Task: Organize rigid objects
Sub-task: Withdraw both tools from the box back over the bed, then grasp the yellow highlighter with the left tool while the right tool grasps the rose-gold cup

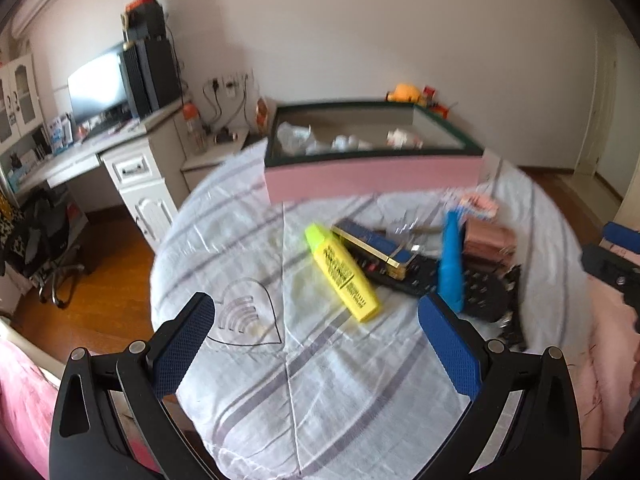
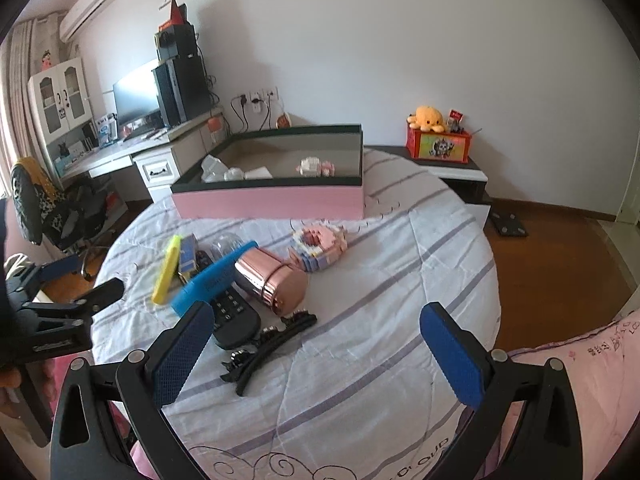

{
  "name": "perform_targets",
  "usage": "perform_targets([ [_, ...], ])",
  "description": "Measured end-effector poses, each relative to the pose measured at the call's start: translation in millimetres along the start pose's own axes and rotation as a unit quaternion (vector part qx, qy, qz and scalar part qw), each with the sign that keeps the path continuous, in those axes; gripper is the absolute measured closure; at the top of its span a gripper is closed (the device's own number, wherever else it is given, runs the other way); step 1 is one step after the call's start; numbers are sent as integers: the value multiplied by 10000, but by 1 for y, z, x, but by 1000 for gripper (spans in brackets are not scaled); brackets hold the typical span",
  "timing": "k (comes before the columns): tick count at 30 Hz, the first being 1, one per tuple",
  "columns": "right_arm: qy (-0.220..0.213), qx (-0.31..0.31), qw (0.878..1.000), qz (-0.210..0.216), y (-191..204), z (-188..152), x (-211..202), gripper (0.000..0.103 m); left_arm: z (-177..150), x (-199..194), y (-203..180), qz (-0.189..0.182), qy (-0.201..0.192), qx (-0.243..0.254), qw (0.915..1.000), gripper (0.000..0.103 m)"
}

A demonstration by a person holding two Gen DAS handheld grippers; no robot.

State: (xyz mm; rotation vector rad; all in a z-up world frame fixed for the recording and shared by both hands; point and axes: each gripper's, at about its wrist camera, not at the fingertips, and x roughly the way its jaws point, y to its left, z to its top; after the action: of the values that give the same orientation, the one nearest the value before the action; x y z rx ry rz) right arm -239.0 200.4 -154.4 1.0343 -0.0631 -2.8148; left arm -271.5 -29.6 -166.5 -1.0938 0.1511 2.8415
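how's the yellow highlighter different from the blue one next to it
The yellow highlighter lies flat on the striped cloth, while the blue highlighter is propped across the black remote, one end raised. The yellow one shows dark printed text along its side; any print on the blue one is too blurred to read. Both are chunky marker shapes, lying in the same cluster in front of the pink box, untouched by either gripper.

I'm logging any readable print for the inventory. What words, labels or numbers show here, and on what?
"LOUD": partial embroidered lettering on the sheet's near edge; first letters unclear.
Yellow highlighter: black print on the barrel, too blurred to read.
Blue marker: print too small to read.
Remote control: button marks unreadable.
Pink quilt: embroidered lettering, not legible.
Red box: picture only, no readable words.
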Motion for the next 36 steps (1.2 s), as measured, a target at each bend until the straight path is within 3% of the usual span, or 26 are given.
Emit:
perform_targets([
  [12, 352, 126, 9992, -101, -18, -4, 35, 0, 6, 65, -2, -31, 430, -97, 9990, 4],
  [16, 416, 155, 9990, -61, -21, -2, 44, 0, 5, 77, 6, -255, 532, -187, 9981, 5],
  [17, 419, 144, 9990, 34, -19, -1, 46, 0, 4, 79, 9, -271, 511, -216, 9981, 8],
  [20, 457, 50, 9988, 186, -12, 2, 55, 0, 2, 82, 14, -192, 487, -127, 9985, 37],
  [22, 479, -39, 9985, 274, -7, 4, 62, 0, 2, 80, 17, -239, 435, -87, 9987, 46],
  [24, 535, -147, 9979, 338, 0, 6, 70, 0, 1, 78, 18, -233, 434, -18, 9988, 62],
  [28, 534, -243, 9975, 402, 9, 11, 81, 0, -3, 71, 21, -210, 444, 109, 9987, 70],
  [32, 531, -113, 9971, 528, 11, 15, 90, 2, -7, 66, 24, -204, 439, 144, 9987, 71],
  [35, 630, -170, 9961, 591, 15, 15, 97, 18, -8, 65, 26, -222, 440, 108, 9987, 70],
  [36, 633, -154, 9955, 684, 15, 15, 98, 28, -8, 65, 27, -212, 440, 100, 9988, 69],
])
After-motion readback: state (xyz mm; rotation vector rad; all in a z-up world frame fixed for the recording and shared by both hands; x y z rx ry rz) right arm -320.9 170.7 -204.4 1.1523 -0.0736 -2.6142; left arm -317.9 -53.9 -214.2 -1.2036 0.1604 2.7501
